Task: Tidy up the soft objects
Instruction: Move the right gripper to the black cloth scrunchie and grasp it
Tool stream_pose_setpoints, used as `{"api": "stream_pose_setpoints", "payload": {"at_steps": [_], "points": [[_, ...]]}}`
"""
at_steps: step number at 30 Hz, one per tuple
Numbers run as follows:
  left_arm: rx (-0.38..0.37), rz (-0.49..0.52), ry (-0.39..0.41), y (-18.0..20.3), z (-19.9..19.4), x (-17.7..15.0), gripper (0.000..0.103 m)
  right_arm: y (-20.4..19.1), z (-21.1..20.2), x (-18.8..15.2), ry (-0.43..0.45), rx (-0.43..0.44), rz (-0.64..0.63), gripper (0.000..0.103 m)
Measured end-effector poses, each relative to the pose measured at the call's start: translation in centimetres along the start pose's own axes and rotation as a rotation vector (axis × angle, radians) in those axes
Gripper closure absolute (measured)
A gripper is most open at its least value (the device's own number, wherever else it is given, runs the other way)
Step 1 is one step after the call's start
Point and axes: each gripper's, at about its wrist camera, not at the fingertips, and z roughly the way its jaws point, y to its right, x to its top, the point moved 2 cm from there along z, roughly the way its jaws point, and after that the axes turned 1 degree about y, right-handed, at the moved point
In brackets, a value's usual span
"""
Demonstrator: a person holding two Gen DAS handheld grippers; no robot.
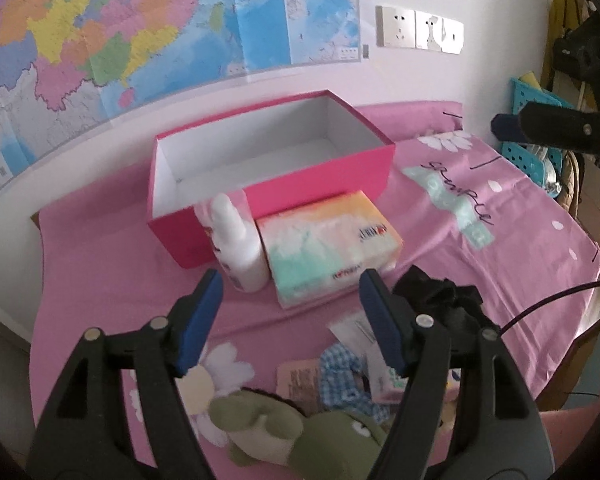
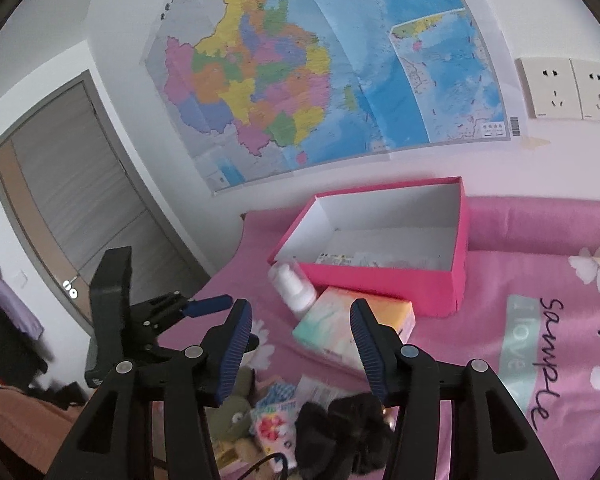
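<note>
Pink bedsheet [image 1: 100, 240] carries an open pink box [image 1: 284, 196]; both the left gripper [image 1: 292, 312] and right gripper [image 2: 300, 344] hover above it, jaws apart, holding nothing.

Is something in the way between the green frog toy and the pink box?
Yes. The tissue pack and white bottle stand right against the pink box front wall, between it and the green frog toy.

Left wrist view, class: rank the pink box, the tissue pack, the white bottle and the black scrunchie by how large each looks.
1. pink box, clearly largest.
2. tissue pack.
3. white bottle and black scrunchie: similar apparent size, and the left gripper's finger hides part of the scrunchie, so I won't rank them.
</note>
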Motion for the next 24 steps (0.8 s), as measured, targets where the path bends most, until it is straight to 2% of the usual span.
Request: {"api": "stream_pose_setpoints", "payload": {"at_steps": [6,12,14,17,21,24], "points": [[0.001,0.008,0.001,0.7,-0.3,-0.8,0.031,-0.8,-1.3,-1.7,-0.017,-0.022,-0.024,0.05],[-0.024,0.012,-0.012,1.5,-0.2,-1.3,0.031,0.3,-1.4,-4.4,-0.099,-0.074,-0.011,0.047],[-0.051,0.011,-0.025,1.9,0.1,-1.5,0.031,1.3,-0.8,-5.7,-0.142,-0.113,0.003,0.042],[-0.096,0.01,-0.043,2.4,0.6,-1.7,0.031,3.1,0.8,-7.9,-0.218,-0.139,0.048,0.042],[-0.155,0.021,-0.072,3.3,1.3,-1.9,0.031,5.0,3.1,-10.6,-0.288,-0.137,0.122,0.041],[-0.216,0.039,-0.112,4.2,2.2,-2.1,0.031,6.0,4.3,-11.6,-0.302,-0.105,0.17,0.041]]}}
